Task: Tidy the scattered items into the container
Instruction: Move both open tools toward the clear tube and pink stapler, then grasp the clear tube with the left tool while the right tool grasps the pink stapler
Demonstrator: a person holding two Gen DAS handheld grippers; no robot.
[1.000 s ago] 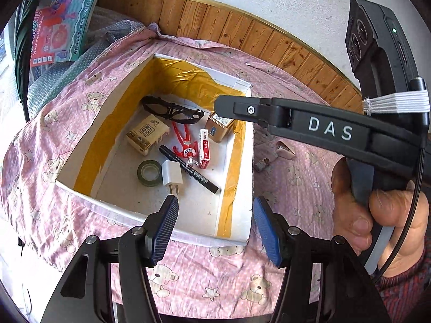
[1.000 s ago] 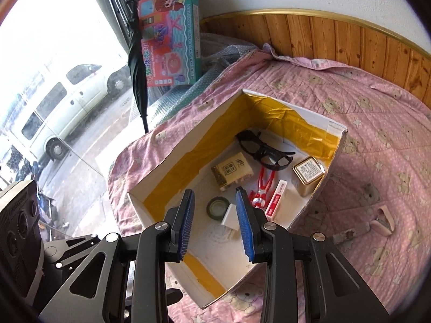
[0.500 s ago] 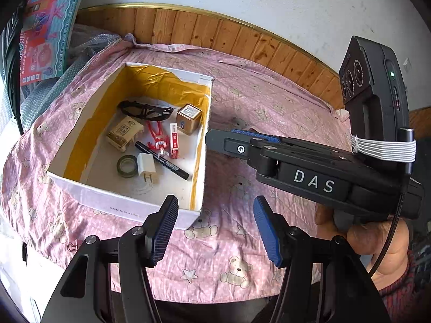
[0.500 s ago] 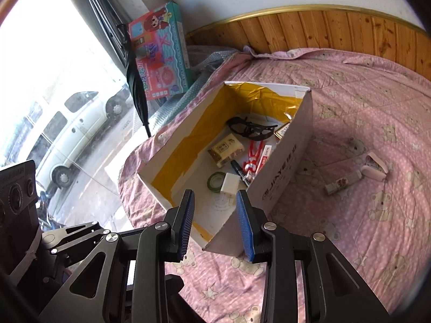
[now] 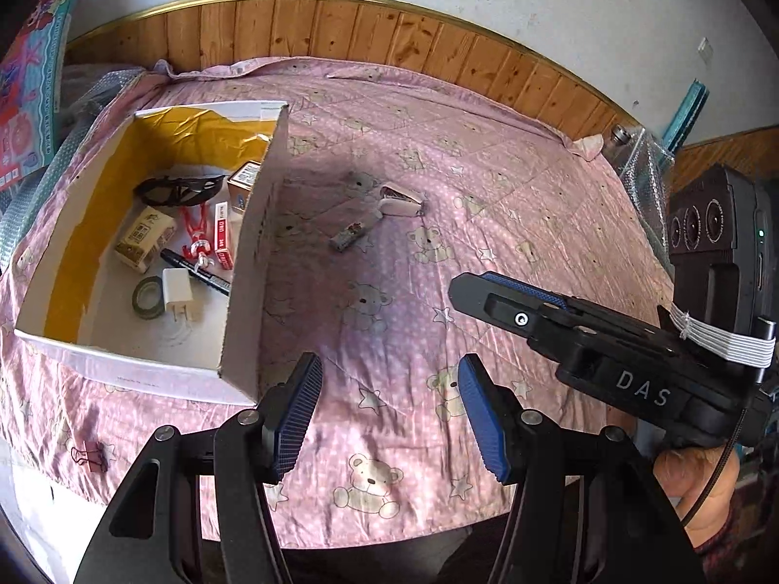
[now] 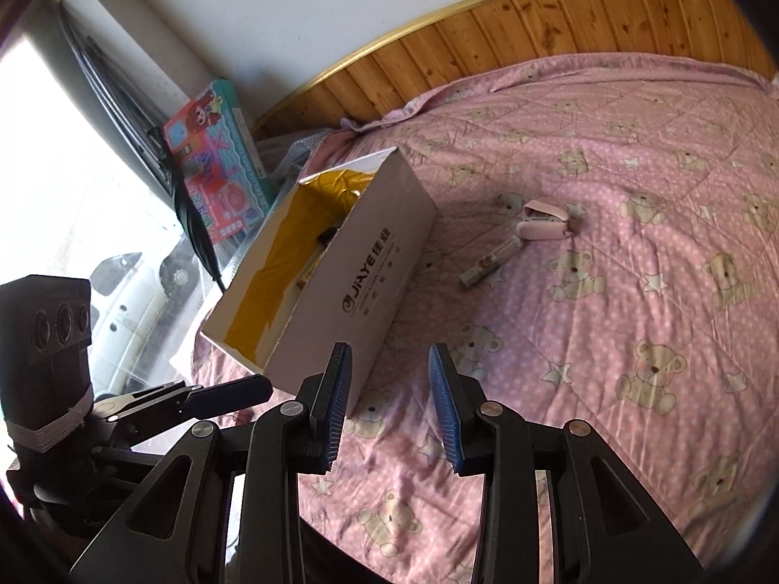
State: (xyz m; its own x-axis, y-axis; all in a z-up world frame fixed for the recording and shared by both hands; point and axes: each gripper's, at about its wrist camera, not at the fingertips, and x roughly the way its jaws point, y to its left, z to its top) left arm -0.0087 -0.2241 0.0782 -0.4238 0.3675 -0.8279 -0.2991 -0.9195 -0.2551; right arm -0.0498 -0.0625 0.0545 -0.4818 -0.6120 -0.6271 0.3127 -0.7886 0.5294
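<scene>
Left wrist: both tongs empty, box on pink quilt, two items outside it.
Left tongs [image 5: 389, 413] wide, right tongs [image 6: 392, 406] partly spread, both above quilt [image 5: 487, 194]. Box [image 5: 248, 263] holds glasses [image 5: 177, 191], marker [image 5: 194, 272], charger [image 5: 179, 292], tape [image 5: 148, 297]. Stapler [image 6: 543, 221] and tube [image 6: 487, 263] lie just beside each other, near box; clip [image 5: 90, 455] at quilt edge.

Home bedroom: pink teddy-bear quilt [image 6: 608, 267] spread over surface, wood-panelled wainscot [image 6: 560, 24] under white wall, child's toy box [image 6: 214, 155] by window, van outside.
</scene>
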